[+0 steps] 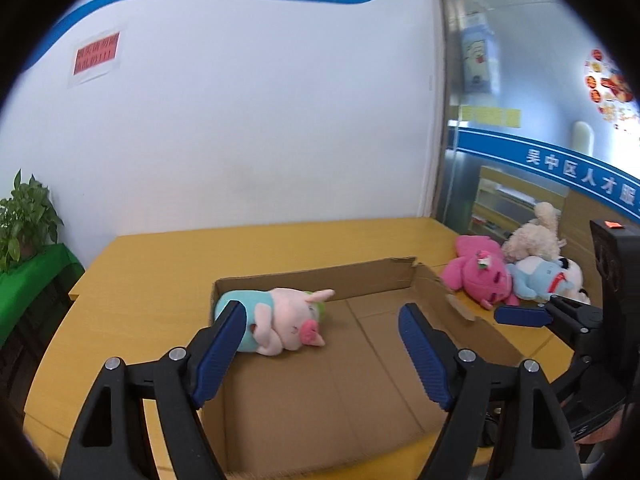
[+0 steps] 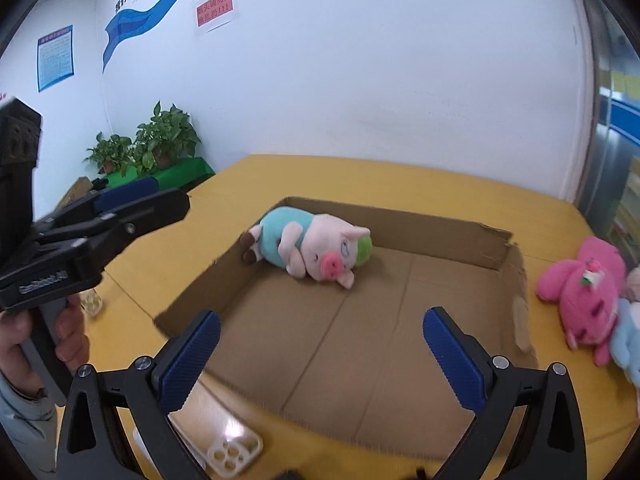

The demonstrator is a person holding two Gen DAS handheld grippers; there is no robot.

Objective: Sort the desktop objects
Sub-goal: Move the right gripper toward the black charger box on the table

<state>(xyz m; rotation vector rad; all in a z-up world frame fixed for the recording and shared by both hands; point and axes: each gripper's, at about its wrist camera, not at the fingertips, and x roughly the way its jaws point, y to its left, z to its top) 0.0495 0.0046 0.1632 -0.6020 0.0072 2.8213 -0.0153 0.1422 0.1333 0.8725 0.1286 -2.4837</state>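
A shallow cardboard box (image 2: 360, 320) lies flat on the yellow table (image 2: 420, 184), and its low walls stand on the far side and on both short sides. The right wall is torn and bent near its far corner, so the edge is ragged there. Inside the box, a pig plush (image 2: 312, 248) in a light blue shirt lies on its side in the far left corner, just beside the far wall, and the rest of the box floor is bare brown cardboard with much free room. To the right of the box, near the right edge of the table, a pink plush (image 1: 480, 276) lies in a small heap with a cream plush (image 1: 532, 240) and a light blue plush (image 1: 540, 280); they touch each other and stay apart from the box wall. The left gripper (image 1: 320, 344) hangs above the near part of the box with its blue fingers spread wide and nothing between them. The right gripper (image 2: 320, 356) hangs also over the near part of the box, its fingers spread wide and holding nothing. A hand (image 2: 24, 340) holds the handle of the left gripper at the left side. A white phone case (image 2: 234, 450) lies on the table near the near edge, in front of the box. Green plants (image 2: 144, 144) stand on a green-covered stand beyond the far left corner of the table, well apart from it.
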